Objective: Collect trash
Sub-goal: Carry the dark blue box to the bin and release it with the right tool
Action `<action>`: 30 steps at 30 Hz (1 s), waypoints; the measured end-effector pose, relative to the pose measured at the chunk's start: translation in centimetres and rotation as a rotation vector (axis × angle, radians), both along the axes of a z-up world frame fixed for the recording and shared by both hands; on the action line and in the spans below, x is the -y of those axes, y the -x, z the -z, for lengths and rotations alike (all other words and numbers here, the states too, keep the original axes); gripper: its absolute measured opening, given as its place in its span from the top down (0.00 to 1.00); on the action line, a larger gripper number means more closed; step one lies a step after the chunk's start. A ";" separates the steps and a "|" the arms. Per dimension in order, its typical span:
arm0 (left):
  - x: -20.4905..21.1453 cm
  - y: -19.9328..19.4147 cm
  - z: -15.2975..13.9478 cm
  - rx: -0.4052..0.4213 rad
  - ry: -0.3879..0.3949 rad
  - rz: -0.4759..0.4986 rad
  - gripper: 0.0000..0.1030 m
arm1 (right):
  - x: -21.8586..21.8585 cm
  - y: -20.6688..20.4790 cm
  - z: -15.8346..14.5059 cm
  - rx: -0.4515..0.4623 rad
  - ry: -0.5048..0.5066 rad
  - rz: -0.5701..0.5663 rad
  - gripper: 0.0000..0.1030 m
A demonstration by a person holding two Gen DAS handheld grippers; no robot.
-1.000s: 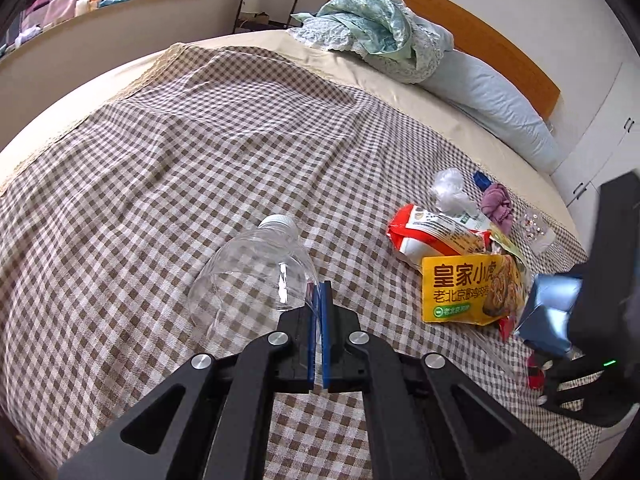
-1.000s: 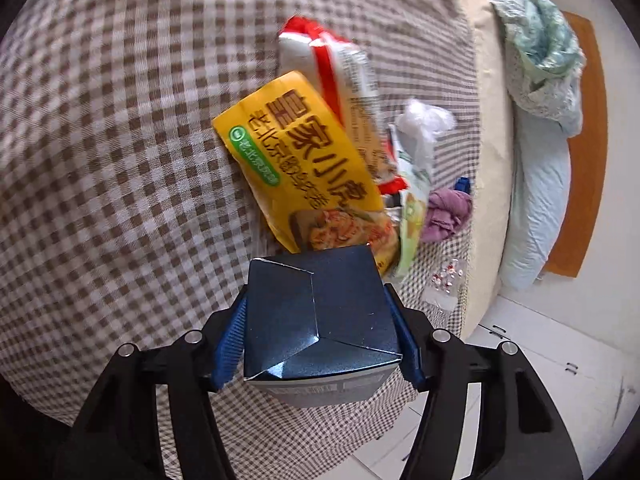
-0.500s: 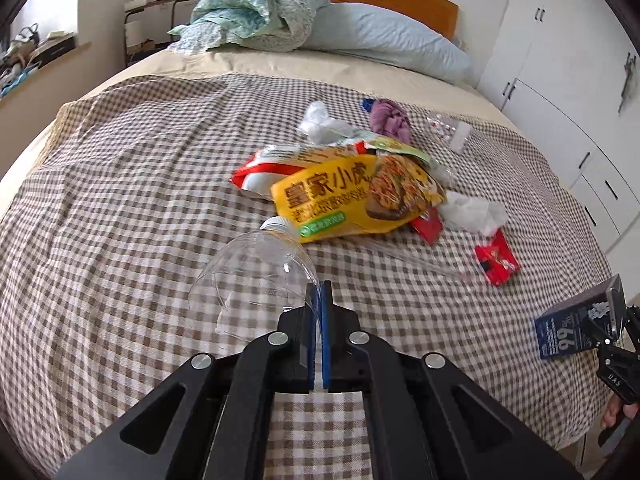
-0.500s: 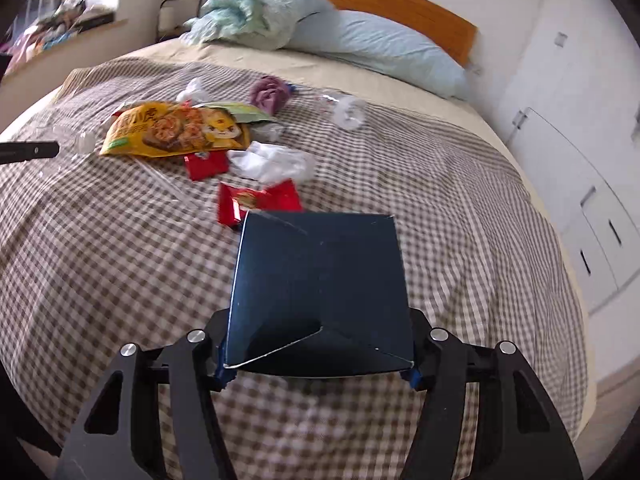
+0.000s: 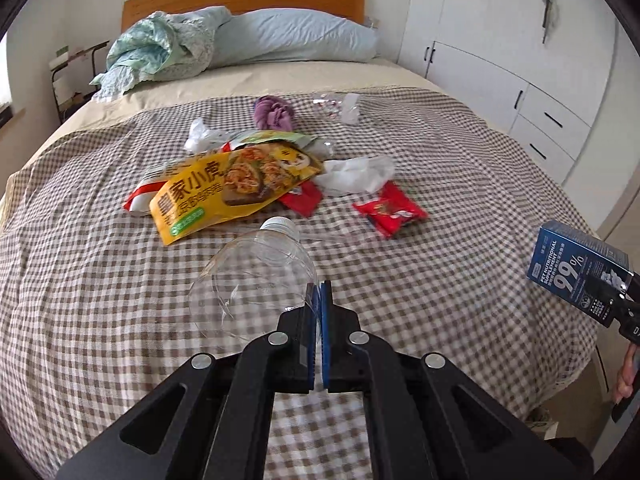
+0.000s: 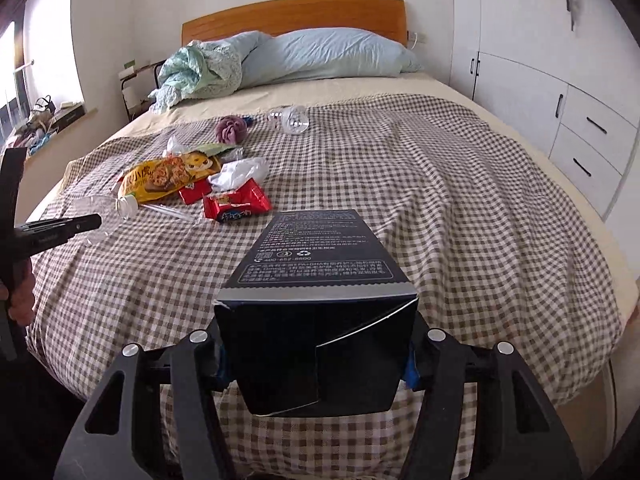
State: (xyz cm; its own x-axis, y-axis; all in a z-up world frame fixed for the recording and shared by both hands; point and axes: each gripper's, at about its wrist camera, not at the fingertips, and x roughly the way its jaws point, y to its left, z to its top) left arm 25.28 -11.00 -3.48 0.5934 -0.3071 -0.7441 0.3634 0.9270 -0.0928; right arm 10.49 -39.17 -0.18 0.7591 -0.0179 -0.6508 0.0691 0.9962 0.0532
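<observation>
My left gripper (image 5: 319, 300) is shut on the wall of a clear plastic bottle (image 5: 256, 276) with a white cap, held above the checked bedspread. My right gripper (image 6: 316, 364) is shut on a dark blue carton (image 6: 316, 280), held off the foot of the bed; the carton also shows in the left wrist view (image 5: 576, 268). Trash lies mid-bed: a yellow snack bag (image 5: 232, 188), a red wrapper (image 5: 390, 210), white crumpled tissue (image 5: 356, 174), a purple cloth (image 5: 274, 112) and a clear crushed bottle (image 5: 336, 106).
The bed (image 6: 440, 184) has a wooden headboard (image 6: 292, 16), a blue pillow (image 6: 328, 54) and a bunched green blanket (image 6: 196, 74). White wardrobes with drawers (image 6: 580, 120) stand on the right. A shelf with clutter (image 6: 44, 120) is on the left by the window.
Both grippers have drawn back from the trash pile toward the foot of the bed and levelled out, each still holding its item. The right one has tipped the carton flat.
</observation>
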 end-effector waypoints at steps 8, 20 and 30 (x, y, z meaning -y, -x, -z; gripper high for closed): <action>10.4 8.0 -3.9 0.014 0.023 0.272 1.00 | 7.3 10.9 -0.2 -0.085 0.027 0.063 0.44; 30.6 21.1 -0.4 -0.089 -0.149 0.799 1.00 | 9.5 22.1 16.5 -0.535 -0.071 0.035 0.43; 38.0 24.1 7.5 -0.232 -0.278 0.890 1.00 | 6.1 21.3 29.0 -0.857 0.114 -0.014 0.43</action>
